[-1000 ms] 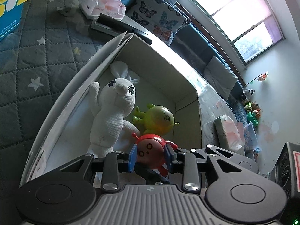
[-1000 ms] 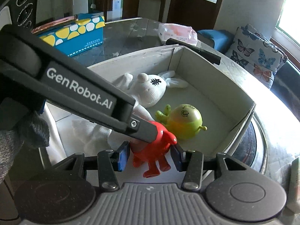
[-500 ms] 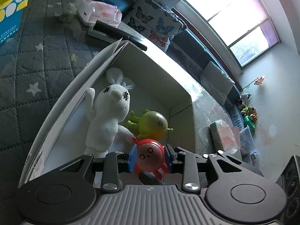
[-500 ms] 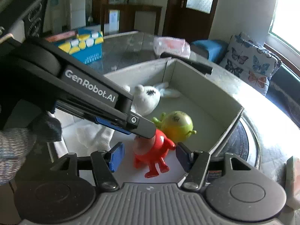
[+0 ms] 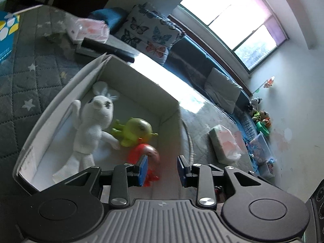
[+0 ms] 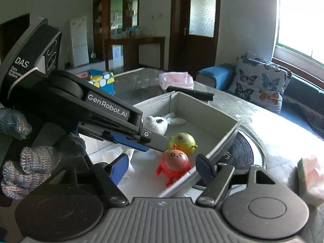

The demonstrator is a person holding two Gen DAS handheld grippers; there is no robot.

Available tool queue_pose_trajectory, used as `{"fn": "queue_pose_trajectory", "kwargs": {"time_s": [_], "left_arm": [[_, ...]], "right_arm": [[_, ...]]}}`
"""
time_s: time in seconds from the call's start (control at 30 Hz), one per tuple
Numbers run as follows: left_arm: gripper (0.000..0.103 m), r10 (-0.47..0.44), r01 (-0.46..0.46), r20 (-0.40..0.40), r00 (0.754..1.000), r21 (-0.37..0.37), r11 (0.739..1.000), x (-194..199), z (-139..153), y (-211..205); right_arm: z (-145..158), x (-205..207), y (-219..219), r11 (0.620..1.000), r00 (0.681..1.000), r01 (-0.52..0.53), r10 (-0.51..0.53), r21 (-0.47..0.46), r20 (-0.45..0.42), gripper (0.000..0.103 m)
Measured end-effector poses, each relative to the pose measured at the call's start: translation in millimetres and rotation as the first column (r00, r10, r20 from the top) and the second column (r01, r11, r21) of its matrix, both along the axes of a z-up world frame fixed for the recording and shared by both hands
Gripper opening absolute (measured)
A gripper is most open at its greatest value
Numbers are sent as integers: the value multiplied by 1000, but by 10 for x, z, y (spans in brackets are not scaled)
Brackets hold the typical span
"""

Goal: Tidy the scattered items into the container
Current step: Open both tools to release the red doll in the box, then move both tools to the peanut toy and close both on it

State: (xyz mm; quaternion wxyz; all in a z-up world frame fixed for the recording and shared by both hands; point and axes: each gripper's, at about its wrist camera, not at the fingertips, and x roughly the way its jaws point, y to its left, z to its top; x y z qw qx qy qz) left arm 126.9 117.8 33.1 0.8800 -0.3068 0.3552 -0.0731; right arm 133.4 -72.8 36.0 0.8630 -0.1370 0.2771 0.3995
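Note:
A red round-headed toy figure [image 6: 174, 164] stands on the floor of the open cardboard box [image 6: 202, 111], near its front corner, with no pad touching it. Beside it lie a green toy [image 6: 183, 141] and a white plush bunny [image 6: 158, 123]. My left gripper [image 6: 160, 143] hangs just above and left of the red toy. In the left wrist view the red toy [image 5: 142, 154] shows blurred beyond the left pad, and the left gripper [image 5: 163, 169] is open with an empty gap. My right gripper [image 6: 162, 169] is back from the box, its jaws opening wide and holding nothing.
A gloved hand [image 6: 30, 162] holds the left gripper. On the quilted table lie a pink tissue pack [image 6: 176, 81], a black bar [image 6: 190, 93], a blue-yellow tissue box [image 6: 101, 81] and another tissue pack [image 5: 224, 143]. A sofa with a butterfly cushion [image 6: 261, 83] lies behind.
The red toy was between the left pads and now stands free on the box floor. Both grippers have drawn back and up. The right jaws have spread wider.

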Motion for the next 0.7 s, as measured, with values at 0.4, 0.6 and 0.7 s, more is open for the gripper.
{"fn": "queue_pose_trajectory", "kwargs": {"time_s": [0.4, 0.6, 0.7], "left_arm": [[34, -101, 99, 48, 994, 37, 994, -197, 120, -559], [34, -181, 178, 48, 982, 55, 982, -226, 85, -878], [34, -217, 215, 35, 976, 61, 975, -207, 33, -1042]], "right_arm": [[-36, -422, -766, 987, 991, 134, -134, 86, -5, 83], [-149, -619, -1163, 970, 974, 227, -227, 86, -7, 83], [-219, -657, -1353, 956, 960, 279, -277, 90, -26, 83]]}}
